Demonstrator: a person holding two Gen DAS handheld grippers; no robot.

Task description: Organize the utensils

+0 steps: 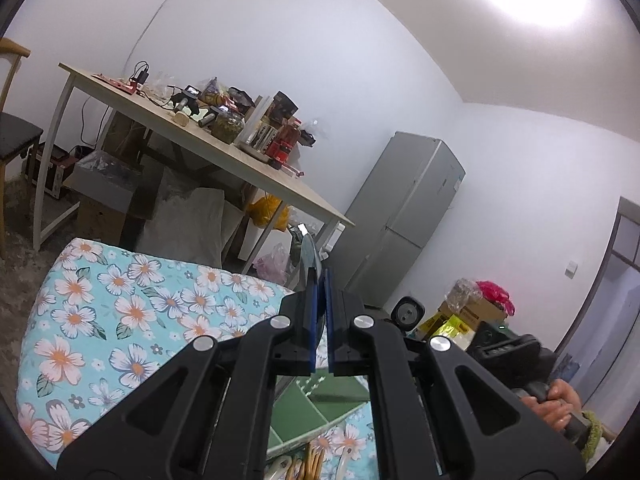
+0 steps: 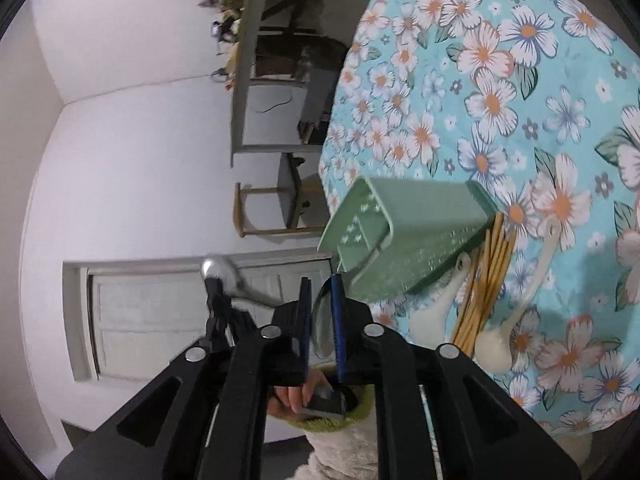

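My left gripper (image 1: 320,280) is shut on a metal spoon (image 1: 310,254), whose end sticks out past the fingertips. The right wrist view shows that spoon (image 2: 218,270) to the left, with the left gripper (image 2: 214,292) on it. The jaws of my right gripper (image 2: 322,284) stand slightly apart around a shiny grey curved piece (image 2: 324,320), and a thin gap shows at the left pad. A green utensil holder (image 2: 404,236) lies on its side on the floral tablecloth (image 2: 500,80). Beside it lie wooden chopsticks (image 2: 484,280) and two white ceramic spoons (image 2: 434,314) (image 2: 500,342).
A cluttered wooden table (image 1: 240,172) stands beyond the floral one, with bags and boxes under it. A grey fridge (image 1: 404,216) is against the far wall, boxes (image 1: 472,312) to its right, a chair (image 1: 16,140) at far left. A hand (image 1: 554,400) grips the other tool's handle.
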